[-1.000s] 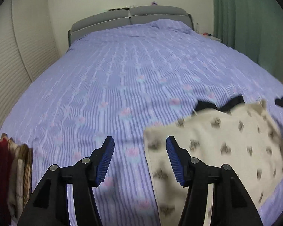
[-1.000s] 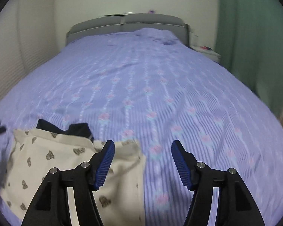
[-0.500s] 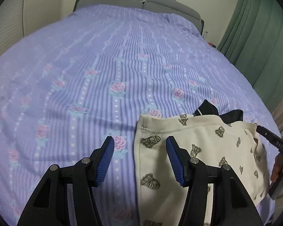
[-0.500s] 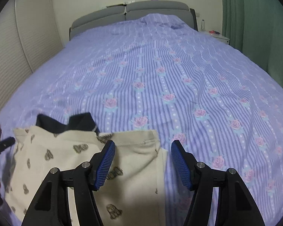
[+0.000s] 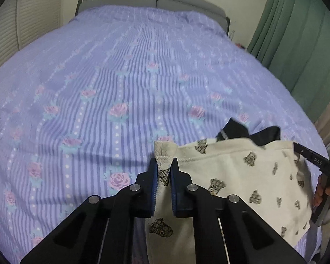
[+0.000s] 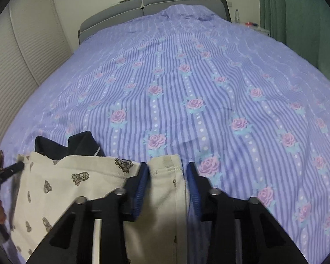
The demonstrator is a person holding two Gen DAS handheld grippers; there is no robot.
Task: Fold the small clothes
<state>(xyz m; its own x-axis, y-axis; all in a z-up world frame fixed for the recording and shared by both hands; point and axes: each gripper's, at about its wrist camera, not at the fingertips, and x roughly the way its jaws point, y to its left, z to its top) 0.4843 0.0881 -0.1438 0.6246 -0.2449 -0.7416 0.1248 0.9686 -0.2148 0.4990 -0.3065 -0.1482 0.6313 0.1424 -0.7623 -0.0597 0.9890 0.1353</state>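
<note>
A cream garment with small dark prints lies flat on the near part of the bed, over a dark garment that shows past its far edge. My left gripper is closing, and its blue pads pinch the cream garment's bunched far left corner. In the right wrist view my right gripper is closing too. The far right corner of the cream garment lies flat between its pads, which stand apart from the cloth. The dark garment peeks out at the left.
The purple striped rose bedcover stretches to a grey headboard. A green curtain hangs on the right and louvred doors stand on the left. A nightstand with a bottle is beside the headboard.
Both grippers have sunk onto the cream garment's far corners. The left jaws have come together on the left corner. The right jaws have narrowed around the right corner.
</note>
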